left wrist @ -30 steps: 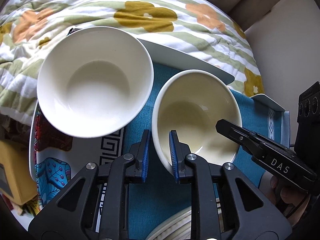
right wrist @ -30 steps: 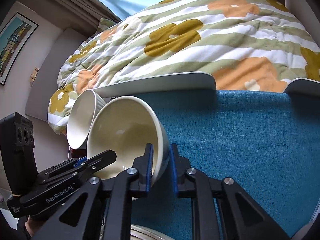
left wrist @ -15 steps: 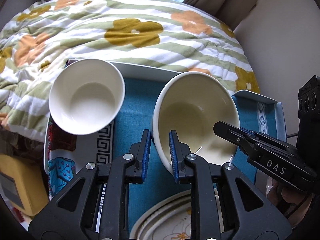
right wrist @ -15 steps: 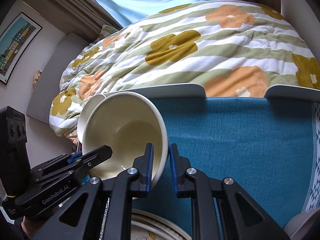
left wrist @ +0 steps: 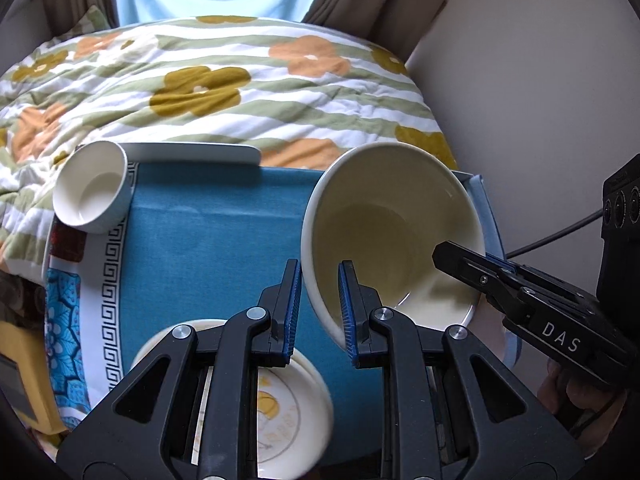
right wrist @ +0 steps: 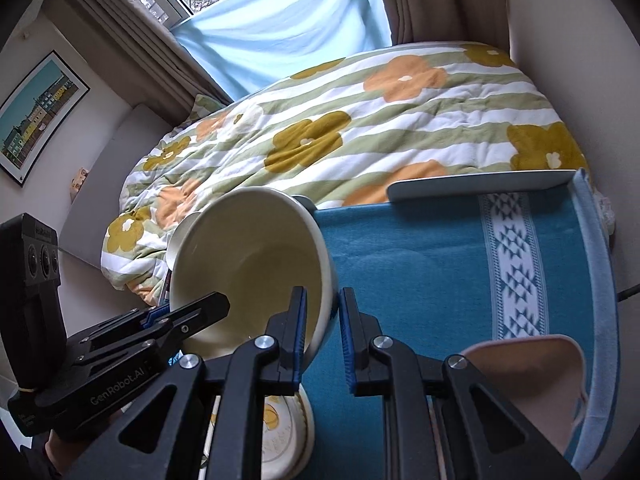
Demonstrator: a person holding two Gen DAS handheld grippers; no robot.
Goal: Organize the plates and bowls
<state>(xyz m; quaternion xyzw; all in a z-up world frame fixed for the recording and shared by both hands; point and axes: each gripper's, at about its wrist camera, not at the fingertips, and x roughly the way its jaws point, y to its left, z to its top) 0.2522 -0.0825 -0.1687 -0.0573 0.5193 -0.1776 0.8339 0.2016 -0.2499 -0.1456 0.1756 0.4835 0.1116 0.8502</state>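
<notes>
A large cream bowl (left wrist: pixel 394 232) is held tilted in the air above the blue cloth (left wrist: pixel 208 248). My left gripper (left wrist: pixel 318 312) is shut on its left rim and my right gripper (right wrist: pixel 322 332) is shut on its right rim; the bowl shows in the right wrist view too (right wrist: pixel 248 264). A smaller white bowl (left wrist: pixel 90 186) stands at the table's far left corner. A stack of cream plates with a yellow print (left wrist: pixel 276 404) lies under the grippers, also in the right wrist view (right wrist: pixel 280 428).
A bed with a flowered, striped quilt (left wrist: pixel 224 80) lies just beyond the table. A patterned mat (left wrist: pixel 80 300) covers the table's left side. A pale pink plate (right wrist: pixel 532 388) sits at the near right. A white tray edge (right wrist: pixel 480 182) runs along the far side.
Both grippers have lifted the cream bowl and pulled back toward me. The white bowl now looks smaller and farther away, and the plate stack has come into view below.
</notes>
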